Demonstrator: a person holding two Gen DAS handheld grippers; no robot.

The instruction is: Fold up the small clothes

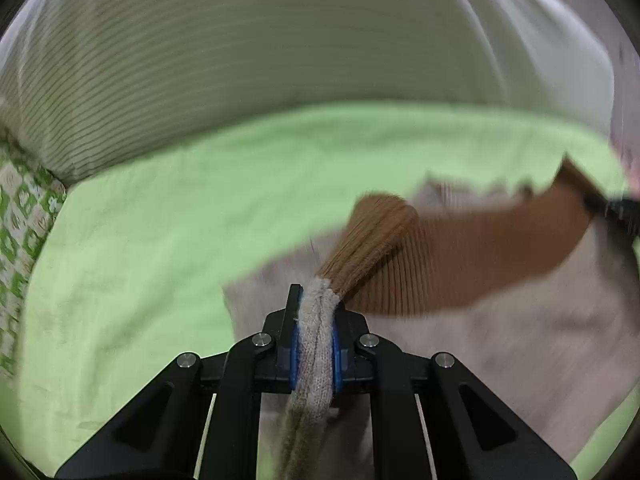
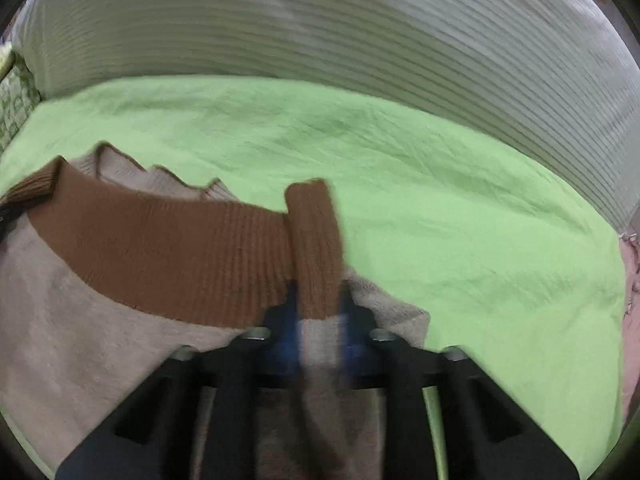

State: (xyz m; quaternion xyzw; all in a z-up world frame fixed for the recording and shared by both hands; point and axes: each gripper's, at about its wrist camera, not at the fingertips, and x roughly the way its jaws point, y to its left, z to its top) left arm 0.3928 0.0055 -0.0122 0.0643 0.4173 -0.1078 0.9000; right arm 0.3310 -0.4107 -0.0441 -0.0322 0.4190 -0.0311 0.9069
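Note:
A small beige knit sweater [image 1: 500,352] with a brown ribbed hem band [image 1: 472,252] lies over a green sheet [image 1: 140,260]. My left gripper [image 1: 316,300] is shut on one corner of the sweater, beige knit bunched between its jaws. My right gripper [image 2: 318,296] is shut on the other corner of the sweater [image 2: 80,320], with the brown band [image 2: 180,248] stretched to its left and a brown strip standing up between the jaws. The right gripper's tip [image 1: 616,204] shows at the far right of the left wrist view. Both views are motion-blurred.
A white and grey striped pillow or cover [image 1: 240,60] [image 2: 400,40] rises behind the green sheet [image 2: 440,200]. A green and white patterned cloth [image 1: 20,220] lies at the left edge.

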